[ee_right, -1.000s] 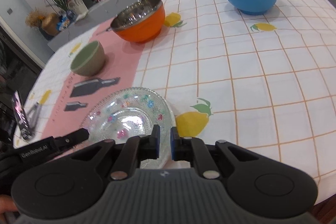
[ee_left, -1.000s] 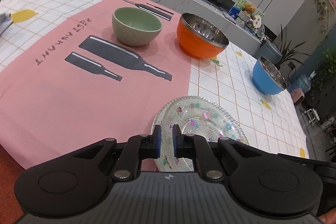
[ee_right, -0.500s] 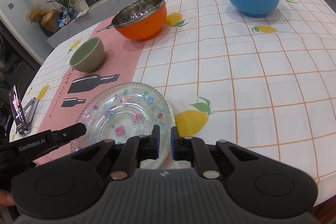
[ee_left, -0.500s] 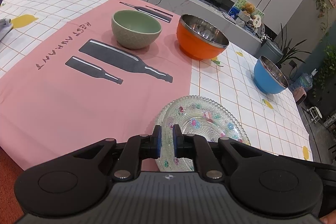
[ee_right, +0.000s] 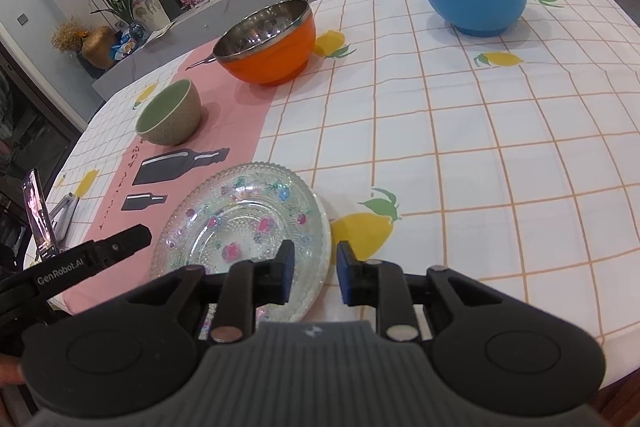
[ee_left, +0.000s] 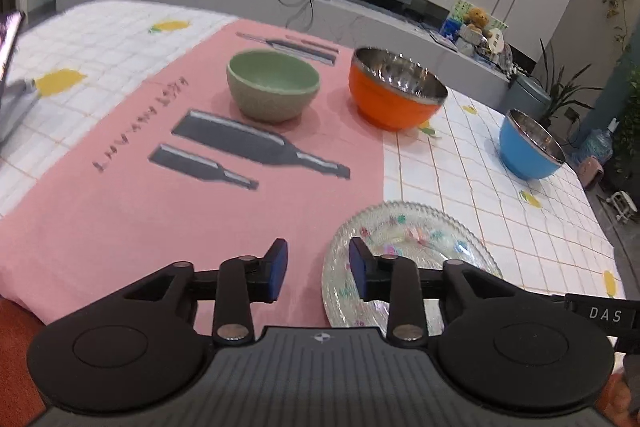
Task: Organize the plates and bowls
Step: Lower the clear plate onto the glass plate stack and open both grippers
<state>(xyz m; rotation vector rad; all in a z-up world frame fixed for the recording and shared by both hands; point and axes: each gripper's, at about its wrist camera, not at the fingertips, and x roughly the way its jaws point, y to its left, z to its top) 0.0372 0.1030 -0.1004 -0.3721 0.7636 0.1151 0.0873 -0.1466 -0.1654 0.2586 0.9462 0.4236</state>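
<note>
Now both claws are opening: left claw (ee_left: 318,269) and right claw (ee_right: 313,277) straddle the glass plate's (ee_right: 240,223) near rim.

My left gripper (ee_left: 318,273) looked all matte black at the bottom of the frame: two round, disc-topped housings flanking a ribbed grey centre plate with a small round emblem. Slim black link arms ran forward from silver pivot screws to two fingers (ee_left: 276,277) faced with blue pads. At the lower right edge of that view a black bar carried white letters, "DAS". My right gripper (ee_right: 313,275) had the same build, with black discs, grey ribbed plate, silver screws and blue pads. At the lower left of its view a black arm read "GenRobot.AI" in white.
</note>
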